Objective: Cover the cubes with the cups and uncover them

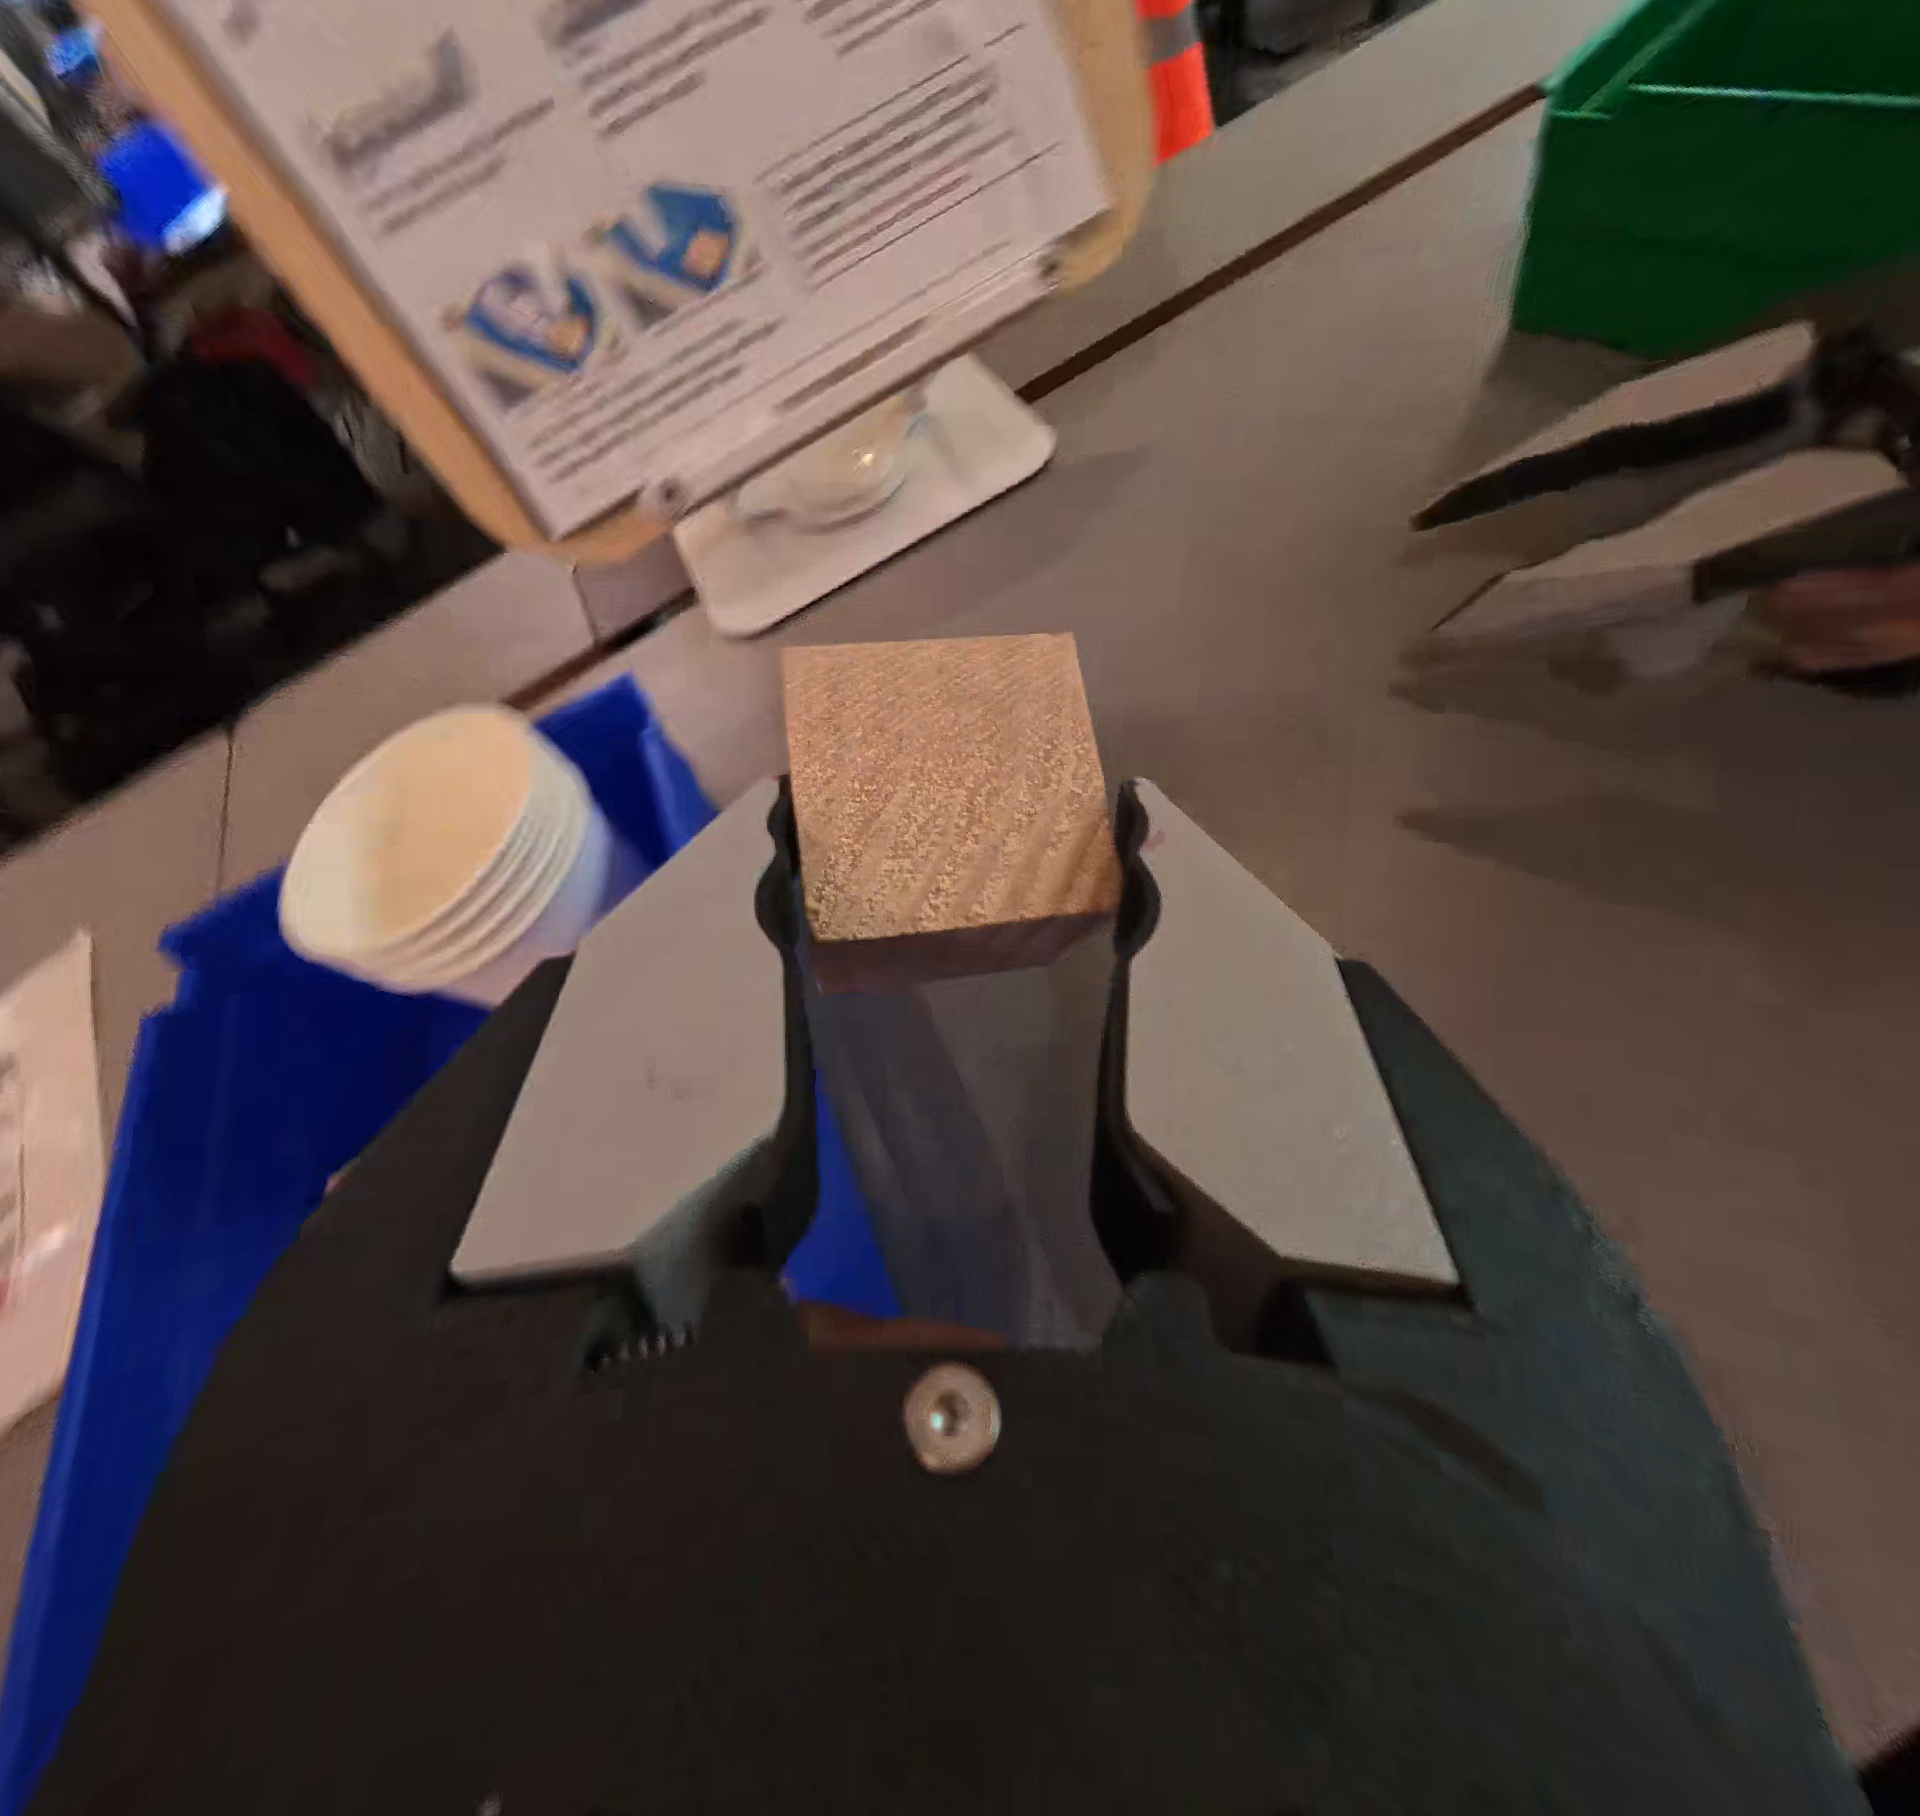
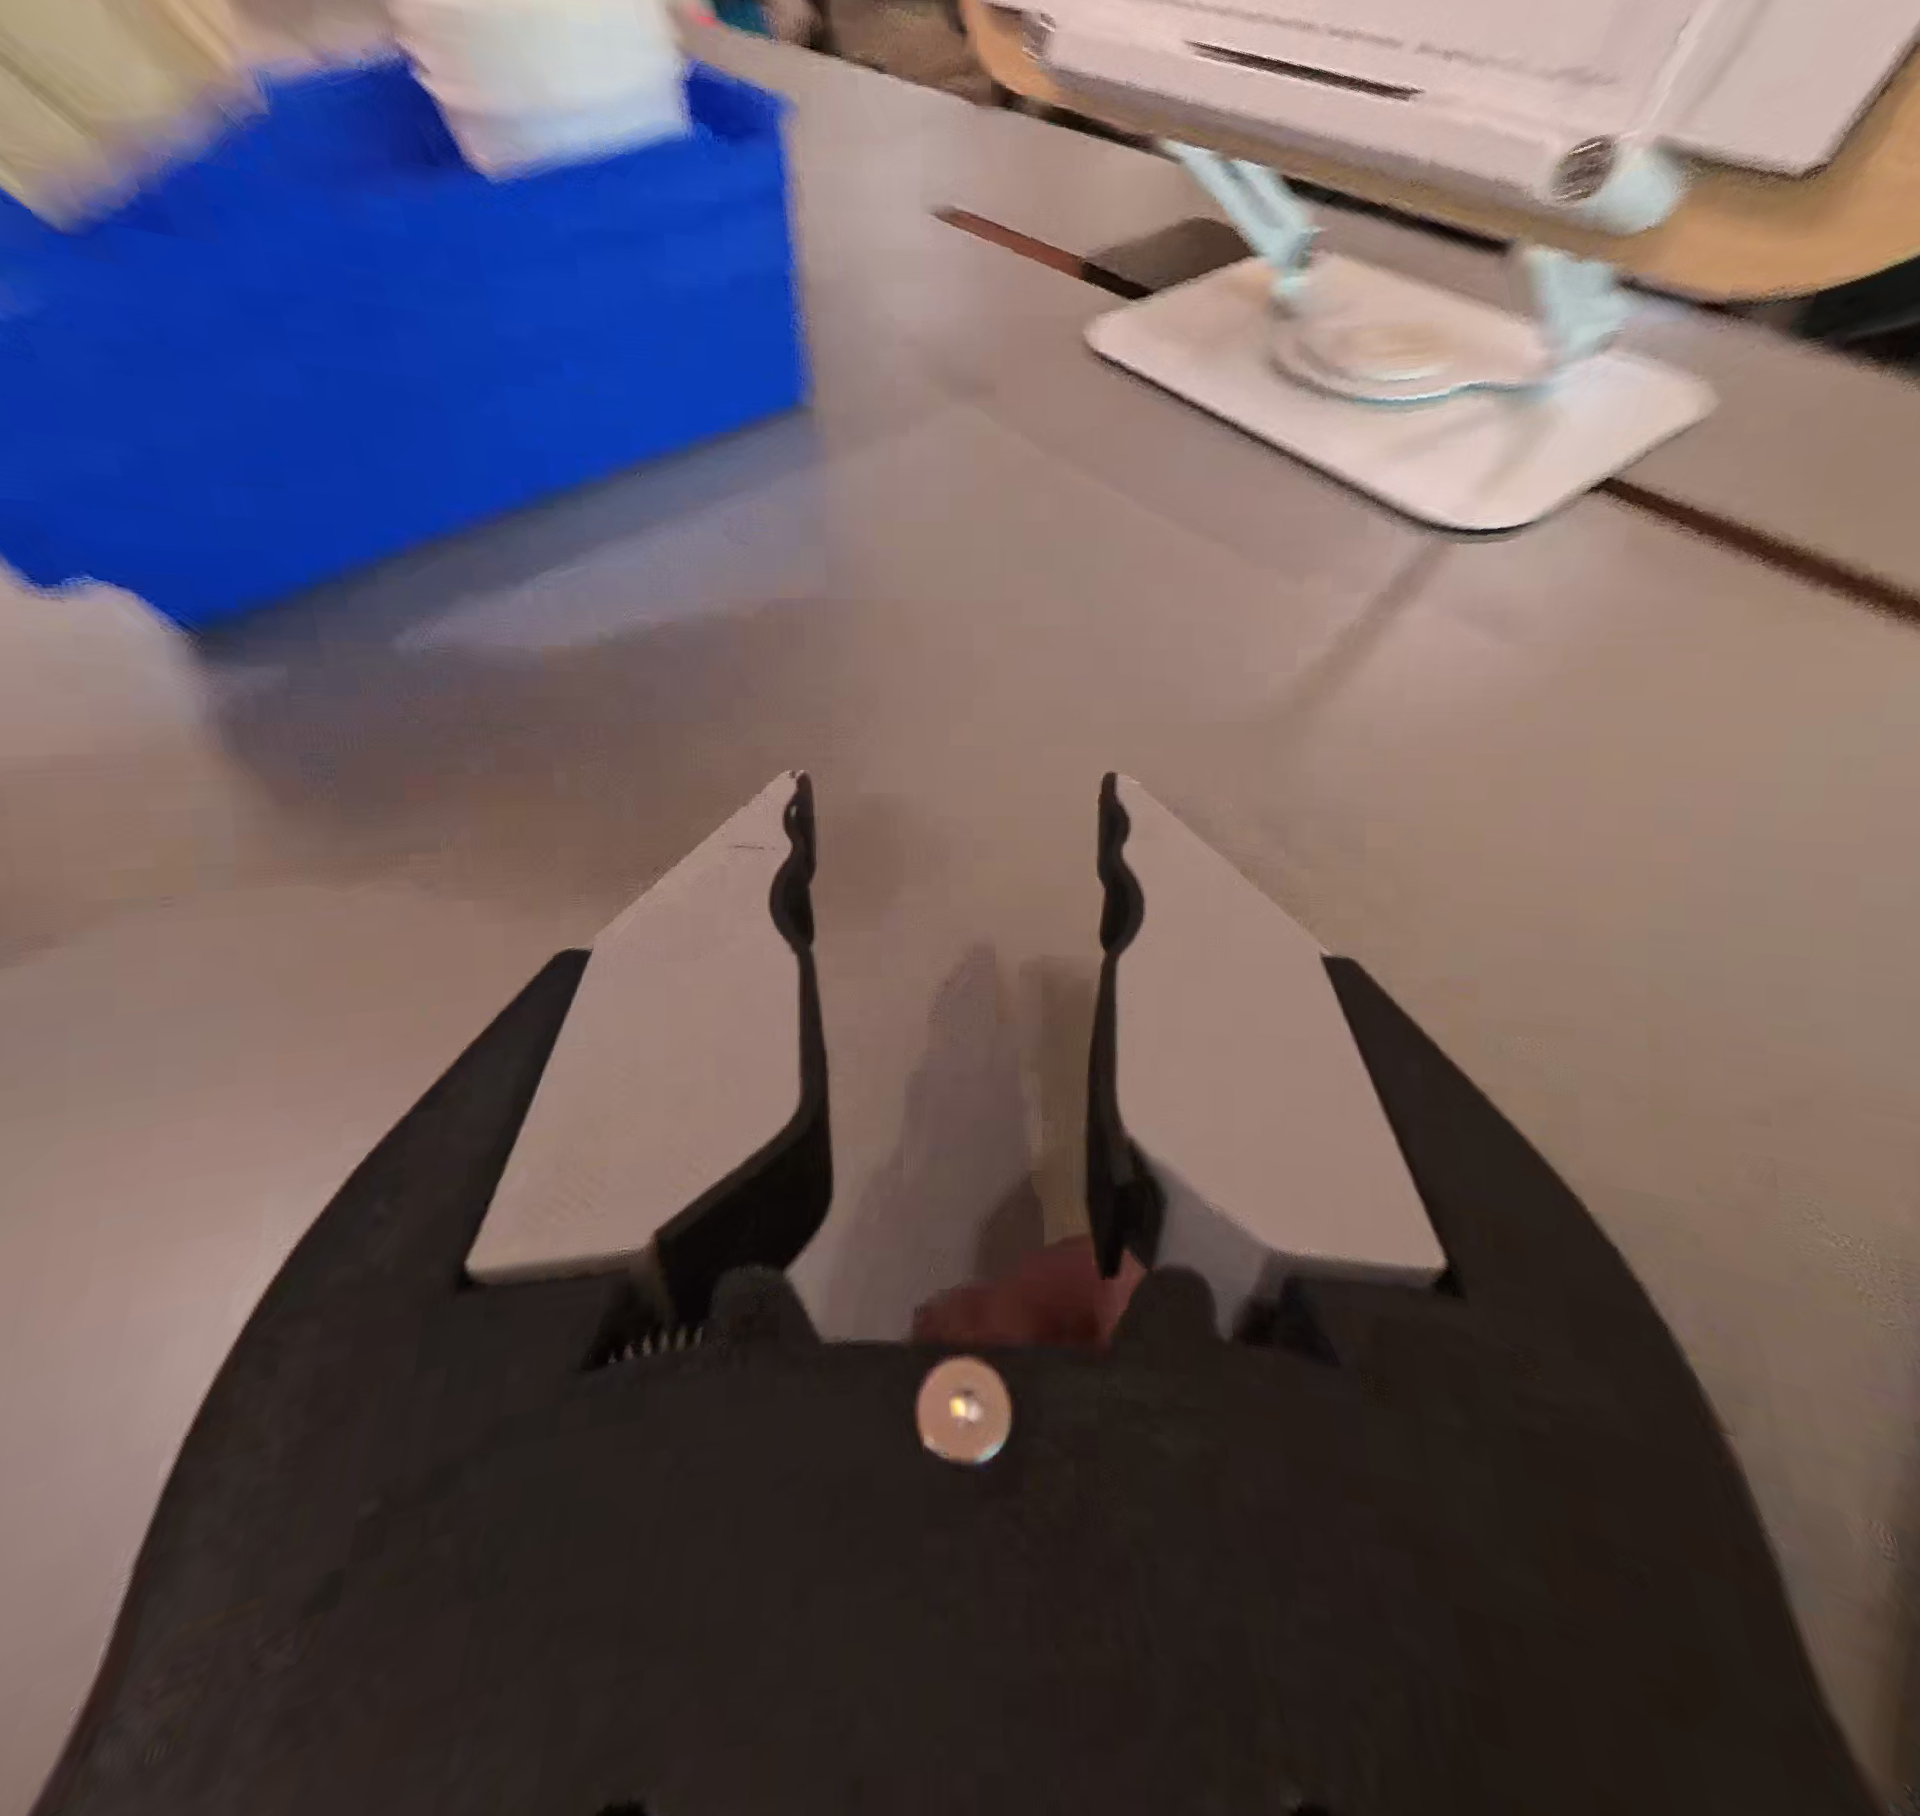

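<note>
My left gripper is shut on a light wooden cube; both pads press its sides and it is held above the grey table. A stack of white paper cups lies tilted in a blue bin just to the left. My right gripper is open, with only bare table between its fingertips. It also shows blurred at the right edge of the left wrist view. In the right wrist view the cups and blue bin are at the far left.
A tilted instruction board on a white stand is at the back of the table, and shows at the upper right of the right wrist view. A green bin stands at the far right. An orange cone is beyond the table.
</note>
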A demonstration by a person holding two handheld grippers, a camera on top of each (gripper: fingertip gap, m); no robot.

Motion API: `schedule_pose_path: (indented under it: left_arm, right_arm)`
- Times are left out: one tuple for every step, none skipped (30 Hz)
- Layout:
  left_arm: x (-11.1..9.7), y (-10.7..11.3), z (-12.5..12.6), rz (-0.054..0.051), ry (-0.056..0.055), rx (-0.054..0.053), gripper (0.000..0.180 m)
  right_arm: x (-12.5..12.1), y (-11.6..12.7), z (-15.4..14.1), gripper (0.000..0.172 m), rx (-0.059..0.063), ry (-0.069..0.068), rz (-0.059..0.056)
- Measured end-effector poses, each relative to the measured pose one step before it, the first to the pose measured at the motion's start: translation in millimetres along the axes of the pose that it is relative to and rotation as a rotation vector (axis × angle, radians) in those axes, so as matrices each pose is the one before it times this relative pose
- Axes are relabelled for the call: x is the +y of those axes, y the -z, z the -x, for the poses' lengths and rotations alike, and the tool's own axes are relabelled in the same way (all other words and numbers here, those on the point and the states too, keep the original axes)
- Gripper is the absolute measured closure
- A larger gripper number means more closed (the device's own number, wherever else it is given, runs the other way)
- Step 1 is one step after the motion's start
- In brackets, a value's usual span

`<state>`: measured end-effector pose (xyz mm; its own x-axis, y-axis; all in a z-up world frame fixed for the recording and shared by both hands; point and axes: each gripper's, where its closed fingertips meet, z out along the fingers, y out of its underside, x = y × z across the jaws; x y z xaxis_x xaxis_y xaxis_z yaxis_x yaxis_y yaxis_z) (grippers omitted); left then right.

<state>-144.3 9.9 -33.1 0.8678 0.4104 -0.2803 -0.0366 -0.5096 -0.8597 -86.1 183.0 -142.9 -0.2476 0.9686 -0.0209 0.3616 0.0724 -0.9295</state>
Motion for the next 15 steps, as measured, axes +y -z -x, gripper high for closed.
schedule_pose_path:
  left_arm:
    - [-6.66, -11.49, -25.41, -0.0342, -0.0732, -0.0044, 0.120]
    - [-4.72, -13.33, -22.27, -0.0279, -0.0660, -0.0091, 0.121]
    - [-3.58, -13.58, -18.58, -0.0315, -0.0682, -0.0232, 0.121]
    - [-3.58, -12.23, -13.61, -0.0376, -0.0563, -0.0466, 0.120]
    - [-4.70, -10.32, -10.75, -0.0478, -0.0249, -0.0502, 0.121]
    - [-5.40, -8.81, -11.24, -0.0553, -0.0056, -0.0268, 0.120]
    - [-3.61, -8.36, -10.52, -0.0432, 0.0103, -0.0092, 0.121]
    - [-1.63, -7.93, -8.88, -0.0306, 0.0182, 0.0009, 0.120]
    - [-1.73, -6.41, -8.01, -0.0285, 0.0100, 0.0145, 0.121]
    - [-3.25, -3.54, -7.12, -0.0173, -0.0049, 0.0304, 0.121]
    - [-6.45, -0.22, -4.62, -0.0254, -0.0174, 0.0262, 0.121]
    - [-7.53, 1.95, -2.78, -0.0470, -0.0180, 0.0142, 0.120]
    - [-3.96, 2.48, -1.97, -0.0424, -0.0069, 0.0069, 0.121]
    - [1.21, 2.01, -1.31, -0.0197, 0.0067, 0.0015, 0.121]
    - [2.38, 1.61, -5.07, -0.0137, 0.0162, 0.0332, 0.121]
  right_arm:
    - [-4.56, 3.25, 7.83, 0.115, -0.0864, -0.0752, -0.0205]
    - [-4.62, 3.14, 6.11, 0.109, -0.0722, -0.0702, -0.0226]
    - [-5.97, 3.55, 5.15, 0.104, -0.0643, -0.0642, -0.0307]
    - [-7.47, 4.55, 5.07, 0.100, -0.0634, -0.0578, -0.0393]
    - [-8.55, 5.08, 4.48, 0.096, -0.0570, -0.0507, -0.0439]
    - [-8.79, 5.27, 3.15, 0.092, -0.0430, -0.0403, -0.0450]
    - [-7.61, 4.72, 2.62, 0.090, -0.0327, -0.0254, -0.0378]
    - [-4.96, 3.56, 2.14, 0.089, -0.0237, -0.0099, -0.0206]
    - [-1.22, 2.18, 0.45, 0.087, -0.0090, 0.0037, -0.0002]
    - [1.93, 0.57, -1.52, 0.086, 0.0070, 0.0127, 0.0142]
    - [3.10, -0.84, -2.03, 0.085, 0.0121, 0.0132, 0.0172]
    - [2.57, -1.87, -0.28, 0.084, 0.0021, 0.0077, 0.0100]
    - [2.31, -2.73, 2.25, 0.084, -0.0127, 0.0008, 0.0071]
    - [3.42, -3.48, 2.36, 0.086, -0.0147, -0.0051, 0.0129]
    - [4.01, -3.71, 1.04, 0.092, -0.0065, -0.0079, 0.0157]
